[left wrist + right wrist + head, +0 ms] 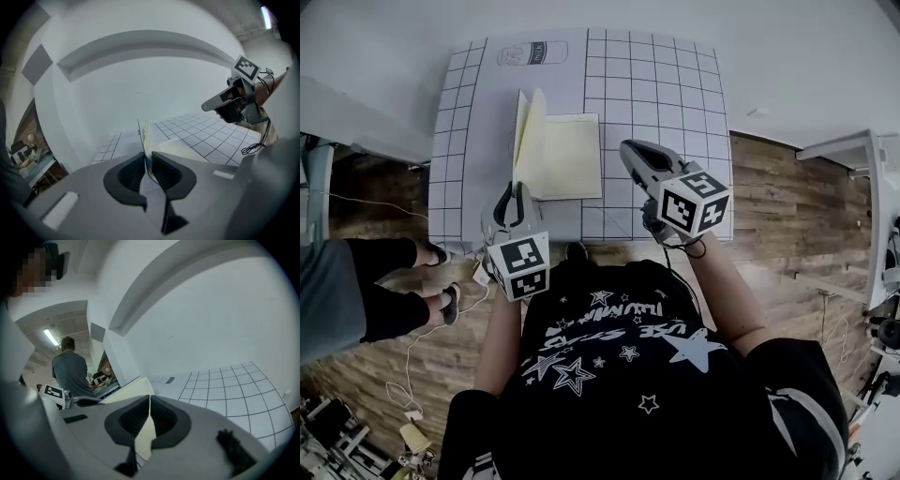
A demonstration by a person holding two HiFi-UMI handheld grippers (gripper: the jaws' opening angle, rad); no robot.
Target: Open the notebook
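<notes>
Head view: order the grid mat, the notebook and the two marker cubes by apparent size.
1. grid mat
2. notebook
3. right marker cube and left marker cube: nearly alike, and both are held closer to the camera than the mat, so I won't rank one over the other.

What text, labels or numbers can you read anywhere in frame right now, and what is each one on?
Label at the grid mat's far edge: too blurred to read.
White print on the person's black shirt: upside down, too distorted to quote.
Marker cubes: square patterns only, no words.
Notebook pages: no writing visible.
</notes>
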